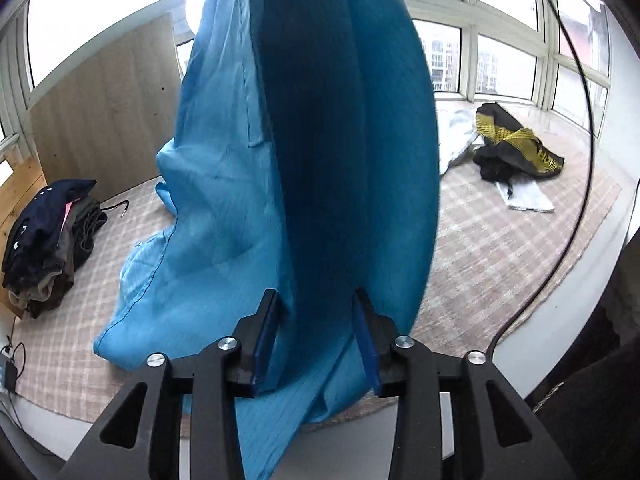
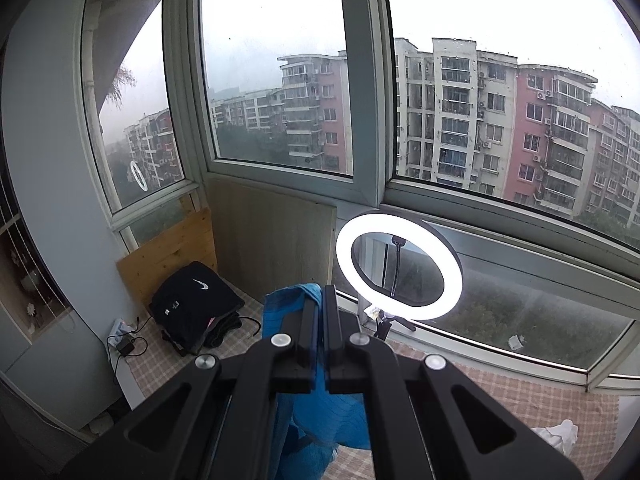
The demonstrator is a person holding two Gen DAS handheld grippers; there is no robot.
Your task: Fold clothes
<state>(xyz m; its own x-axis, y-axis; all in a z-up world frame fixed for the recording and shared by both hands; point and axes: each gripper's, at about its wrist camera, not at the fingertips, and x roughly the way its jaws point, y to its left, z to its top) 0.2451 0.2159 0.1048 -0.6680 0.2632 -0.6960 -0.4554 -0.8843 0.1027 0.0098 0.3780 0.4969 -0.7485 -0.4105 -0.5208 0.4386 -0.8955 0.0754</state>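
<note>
We see a blue garment (image 1: 288,152) hanging in a tall fold through the middle of the left wrist view, hiding much of the window and the far part of the checked mat (image 1: 500,248) behind it. Its top is cut off by the frame, and its lower edge trails onto the mat at near left. The left tongs (image 1: 316,320) stand apart, with the cloth hanging between the blue pads; we cannot tell whether either pad touches it.

In the right wrist view the right tongs (image 2: 319,308) are pressed together on a bunched edge of the same garment (image 2: 292,300), which then drops below the tongs and out of sight.

The only mark we can read is a white swoosh on the black top of a stack of folded clothes (image 2: 192,304) at far left; small white marks beside it are too small to make out. Yellow lettering on a black and yellow garment (image 1: 516,144) at far right in the left view is blurred.

Only the right view shows the lit ring light (image 2: 398,268) on the sill and apartment blocks outside. Only the left view shows the crumpled pile and a white folded piece (image 1: 528,198) beside it
</note>
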